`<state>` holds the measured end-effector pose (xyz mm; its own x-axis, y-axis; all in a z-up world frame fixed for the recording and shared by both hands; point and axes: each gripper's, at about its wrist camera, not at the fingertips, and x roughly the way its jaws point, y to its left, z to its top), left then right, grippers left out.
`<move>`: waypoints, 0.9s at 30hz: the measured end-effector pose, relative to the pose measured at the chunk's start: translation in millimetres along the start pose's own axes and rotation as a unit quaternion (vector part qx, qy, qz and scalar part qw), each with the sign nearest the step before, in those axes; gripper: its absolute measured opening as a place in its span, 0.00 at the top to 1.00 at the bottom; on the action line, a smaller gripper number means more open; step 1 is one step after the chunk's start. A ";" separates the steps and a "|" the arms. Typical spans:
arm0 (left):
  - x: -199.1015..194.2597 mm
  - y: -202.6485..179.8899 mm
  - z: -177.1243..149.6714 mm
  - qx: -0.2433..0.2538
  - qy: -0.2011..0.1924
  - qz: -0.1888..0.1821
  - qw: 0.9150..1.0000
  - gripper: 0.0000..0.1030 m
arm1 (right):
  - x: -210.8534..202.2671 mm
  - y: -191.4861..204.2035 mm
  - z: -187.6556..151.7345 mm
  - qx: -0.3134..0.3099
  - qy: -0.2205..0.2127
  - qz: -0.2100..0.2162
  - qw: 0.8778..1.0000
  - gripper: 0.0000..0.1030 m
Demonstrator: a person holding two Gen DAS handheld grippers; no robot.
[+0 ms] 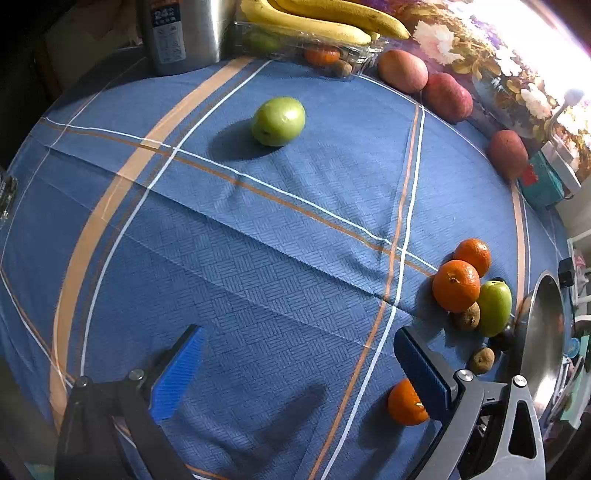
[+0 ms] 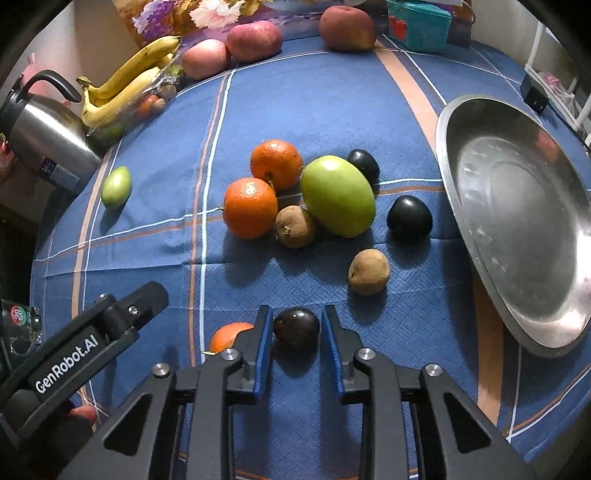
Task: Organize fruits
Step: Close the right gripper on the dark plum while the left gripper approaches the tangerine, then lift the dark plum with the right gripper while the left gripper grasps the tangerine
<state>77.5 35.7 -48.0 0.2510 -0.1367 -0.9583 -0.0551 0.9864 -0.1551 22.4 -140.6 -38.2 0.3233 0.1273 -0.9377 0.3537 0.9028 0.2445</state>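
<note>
My right gripper (image 2: 296, 328) is closed around a dark plum (image 2: 296, 326) just above the blue cloth. Ahead lie two oranges (image 2: 250, 208), a large green fruit (image 2: 338, 195), two brown kiwis (image 2: 294, 226), and two more dark plums (image 2: 409, 218). A steel bowl (image 2: 517, 221) stands at the right. My left gripper (image 1: 295, 354) is open and empty over the cloth, with an orange (image 1: 404, 404) beside its right finger. A small green fruit (image 1: 279, 120) lies ahead of it alone.
Bananas (image 2: 125, 88) on a clear tray, red apples (image 2: 255, 40) and a teal box (image 2: 419, 24) line the far edge. A steel kettle (image 2: 44, 136) stands at the left. A glass (image 2: 18, 325) sits at the near left edge.
</note>
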 end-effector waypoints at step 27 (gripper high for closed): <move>-2.4 -59.1 -29.1 0.096 0.046 -0.085 0.991 0.32 | -55.1 -69.4 6.2 0.073 -0.078 -0.039 0.994 0.80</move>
<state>52.0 -24.9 -43.5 0.1521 -0.3019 -0.9411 0.1684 0.9462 -0.2763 -14.5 -212.8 -2.0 0.4180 -0.0154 -0.9083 0.5030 0.8366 0.2172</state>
